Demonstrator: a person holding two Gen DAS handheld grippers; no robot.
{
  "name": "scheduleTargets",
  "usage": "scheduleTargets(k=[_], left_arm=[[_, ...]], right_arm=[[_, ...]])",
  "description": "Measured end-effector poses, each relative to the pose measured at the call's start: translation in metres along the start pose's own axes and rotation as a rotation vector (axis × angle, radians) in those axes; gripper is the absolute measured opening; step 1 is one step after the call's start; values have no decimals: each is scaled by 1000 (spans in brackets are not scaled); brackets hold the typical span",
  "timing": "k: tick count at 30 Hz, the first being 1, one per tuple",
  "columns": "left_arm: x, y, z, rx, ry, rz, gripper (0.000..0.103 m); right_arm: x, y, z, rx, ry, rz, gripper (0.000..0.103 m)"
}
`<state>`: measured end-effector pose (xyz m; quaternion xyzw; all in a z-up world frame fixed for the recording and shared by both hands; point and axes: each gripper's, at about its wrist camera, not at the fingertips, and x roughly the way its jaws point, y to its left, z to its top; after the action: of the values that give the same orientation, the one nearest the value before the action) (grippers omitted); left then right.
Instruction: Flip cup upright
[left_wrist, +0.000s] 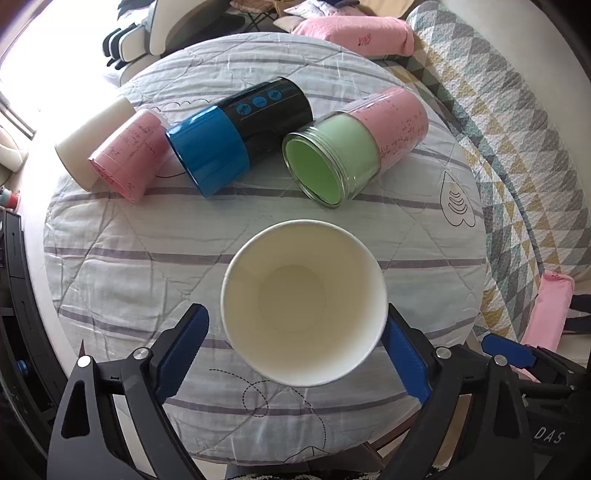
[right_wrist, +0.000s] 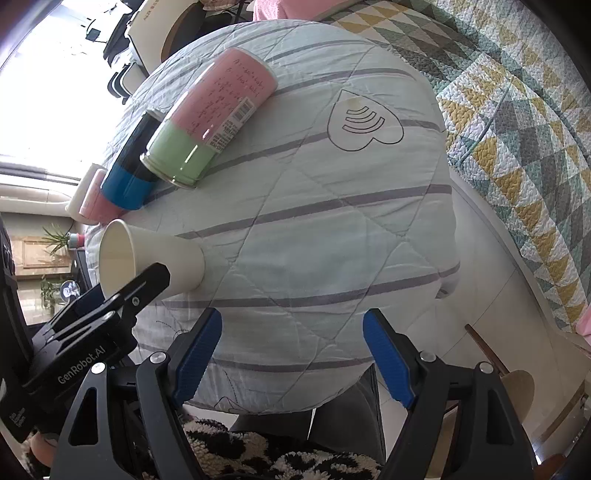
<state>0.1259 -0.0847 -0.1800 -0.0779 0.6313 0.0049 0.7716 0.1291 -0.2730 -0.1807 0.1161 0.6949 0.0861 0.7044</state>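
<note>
white paper cup (left_wrist: 303, 302) sits between the left gripper (left_wrist: 295, 350) fingers, mouth facing the camera. in the right view it stands base-down on the quilted table (right_wrist: 332, 221), so the flip looks done; fingers spread wide, right pad about touching the rim, left pad apart. remaining: back off. right gripper (right_wrist: 291, 354) wide and empty. ahead of the left fingers lie a green-pink jar (left_wrist: 354, 147), blue-black cup (left_wrist: 236, 136), pink cup (left_wrist: 129, 155) (all on their sides), well apart.

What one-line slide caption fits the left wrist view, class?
Open left gripper straddles an upright white paper cup on a quilted table; four cups lie tipped behind.
</note>
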Motion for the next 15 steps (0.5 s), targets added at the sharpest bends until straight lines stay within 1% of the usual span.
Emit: scheduleTargets(k=[5, 8, 11, 15], left_arm=[[-9, 1, 0, -5, -18, 6, 94], [-20, 1, 0, -7, -36, 9, 95], [-35, 3, -1, -9, -58, 7, 95], [-61, 4, -7, -8, -106, 11, 96]], right_arm=[[-6, 2, -6, -11, -11, 1, 80], [-14, 5, -8, -16, -35, 0, 80], [-25, 9, -11, -23, -63, 4, 80], [-41, 16, -15, -42, -105, 5, 80]])
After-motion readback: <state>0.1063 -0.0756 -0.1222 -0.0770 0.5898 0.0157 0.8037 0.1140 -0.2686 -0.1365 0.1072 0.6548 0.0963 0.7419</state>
